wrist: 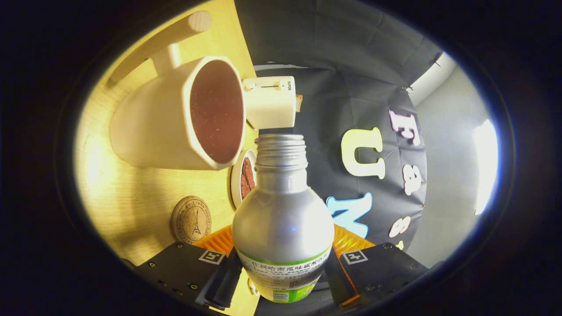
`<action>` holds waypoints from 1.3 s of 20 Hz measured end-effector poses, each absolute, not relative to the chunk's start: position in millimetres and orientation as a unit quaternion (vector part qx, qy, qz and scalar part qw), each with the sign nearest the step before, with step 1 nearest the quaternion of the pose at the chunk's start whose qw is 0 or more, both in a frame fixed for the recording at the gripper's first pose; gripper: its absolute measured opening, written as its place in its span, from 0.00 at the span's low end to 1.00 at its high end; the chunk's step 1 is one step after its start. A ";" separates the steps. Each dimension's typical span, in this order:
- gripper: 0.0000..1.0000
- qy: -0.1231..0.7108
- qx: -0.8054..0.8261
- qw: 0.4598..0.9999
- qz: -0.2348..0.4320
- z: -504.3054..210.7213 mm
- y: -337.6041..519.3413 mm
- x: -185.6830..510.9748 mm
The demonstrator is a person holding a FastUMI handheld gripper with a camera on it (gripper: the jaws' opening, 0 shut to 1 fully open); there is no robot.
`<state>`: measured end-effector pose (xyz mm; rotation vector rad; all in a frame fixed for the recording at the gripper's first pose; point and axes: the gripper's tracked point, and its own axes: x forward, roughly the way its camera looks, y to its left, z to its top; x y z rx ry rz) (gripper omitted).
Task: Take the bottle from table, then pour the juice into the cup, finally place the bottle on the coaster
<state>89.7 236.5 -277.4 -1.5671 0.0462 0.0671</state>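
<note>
The silver metal bottle with a green-and-white label (283,219) is seen gripped between the two fingers of the gripper (283,267), one finger pressed on each side of its lower body, so the claw is judged to be pinching the bottle. The threaded neck of the bottle is uncapped and points forward, away from the fingers. The whole view is rolled on its side, the pale wooden table (131,193) standing like a wall beside the bottle, which suggests the bottle is tilted steeply and held clear of the table. The cream faceted ceramic cup with a dark inside (184,116) is seen just beyond the bottle mouth and to one side of it, its opening turned toward the camera; whether juice already lies in it cannot be told. No stream is seen at the mouth. The round cork coaster with an embossed tower (191,219) lies on the table near the fingers, bare. A small white plate holding something brown (242,177) and a cream boxy appliance with a slider (270,103) stand behind the cup, towards the table's far edge. The step in hand is judged to be the pour. The next move calls for the mouth to be brought over the cup's rim before tilting further, then the bottle righted and set on the coaster.
</note>
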 end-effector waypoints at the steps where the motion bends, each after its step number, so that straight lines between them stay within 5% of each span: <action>1: 0.81 0.019 -0.711 0.702 0.030 -275.5 236.2 91.3; 26: 0.81 0.015 -0.791 0.611 0.030 -246.4 233.0 90.5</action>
